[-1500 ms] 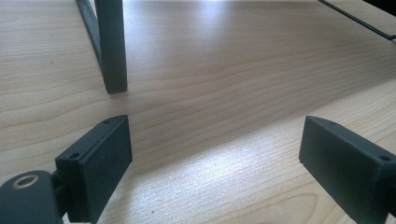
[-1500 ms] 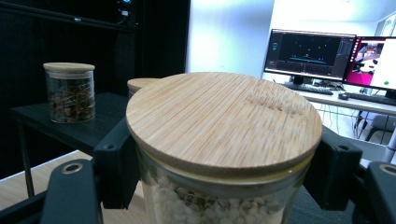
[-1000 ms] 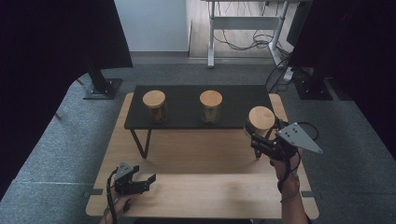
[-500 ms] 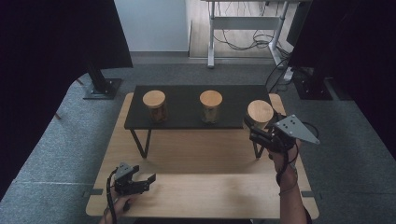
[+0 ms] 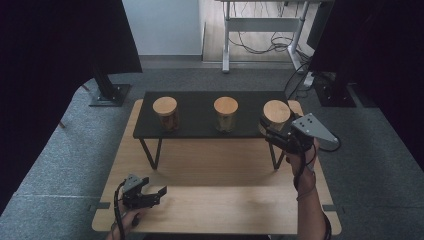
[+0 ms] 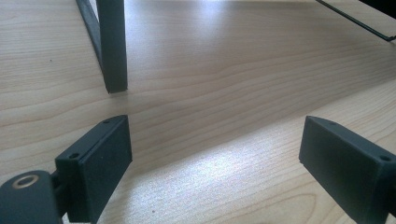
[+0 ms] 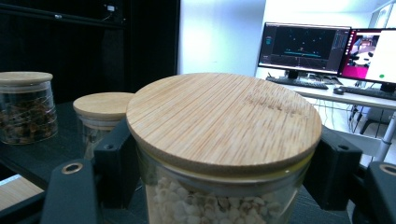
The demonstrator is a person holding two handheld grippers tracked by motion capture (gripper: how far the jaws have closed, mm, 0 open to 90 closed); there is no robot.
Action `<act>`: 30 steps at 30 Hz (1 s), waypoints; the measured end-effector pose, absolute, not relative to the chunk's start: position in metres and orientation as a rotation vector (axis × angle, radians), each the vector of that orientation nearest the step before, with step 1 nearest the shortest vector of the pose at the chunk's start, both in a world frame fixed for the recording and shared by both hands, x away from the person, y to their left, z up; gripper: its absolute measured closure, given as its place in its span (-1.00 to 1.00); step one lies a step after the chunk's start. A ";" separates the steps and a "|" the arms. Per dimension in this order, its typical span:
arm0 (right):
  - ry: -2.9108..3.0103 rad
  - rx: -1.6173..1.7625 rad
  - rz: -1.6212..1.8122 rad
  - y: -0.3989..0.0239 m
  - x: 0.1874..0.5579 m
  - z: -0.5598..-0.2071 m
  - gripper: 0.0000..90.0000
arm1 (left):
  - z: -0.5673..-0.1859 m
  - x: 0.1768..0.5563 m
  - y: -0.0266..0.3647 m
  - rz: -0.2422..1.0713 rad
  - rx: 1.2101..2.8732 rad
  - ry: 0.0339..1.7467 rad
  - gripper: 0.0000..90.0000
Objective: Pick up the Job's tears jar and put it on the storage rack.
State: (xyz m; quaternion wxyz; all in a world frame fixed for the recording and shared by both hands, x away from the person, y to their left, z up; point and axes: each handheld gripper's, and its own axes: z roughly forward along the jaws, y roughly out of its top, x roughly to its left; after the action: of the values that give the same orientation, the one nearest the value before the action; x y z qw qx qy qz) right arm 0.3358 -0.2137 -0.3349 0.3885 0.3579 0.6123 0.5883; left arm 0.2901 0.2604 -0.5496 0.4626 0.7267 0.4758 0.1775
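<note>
No lettering, label, brand, number or sign can be read on anything here.

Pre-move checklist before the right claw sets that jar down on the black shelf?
1. Right claw shut on the held jar: ok.
2. Bamboo lid seated flat: ok.
3. Held jar over the shelf right end: ok.
4. Gap to the middle jar: ok.
5. Jar base touching the shelf: cannot tell.
6. Left claw open, parked on the table: ok.
</note>
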 end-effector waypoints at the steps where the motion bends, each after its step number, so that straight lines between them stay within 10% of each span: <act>1: 1.558 0.913 1.495 -0.213 0.337 -0.335 -0.45 | -0.550 0.290 0.260 0.437 1.786 1.170 -0.80; 30: 1.583 1.009 1.427 -0.206 0.375 -0.349 -0.45 | -0.550 0.290 0.260 0.443 1.795 1.168 -0.81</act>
State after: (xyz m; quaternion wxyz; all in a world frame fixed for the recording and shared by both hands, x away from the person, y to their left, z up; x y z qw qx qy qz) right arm 0.3746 -0.2060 -0.3489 0.3819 0.3955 0.6203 0.5594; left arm 0.2898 0.2602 -0.5496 0.4594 0.7291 0.4743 0.1799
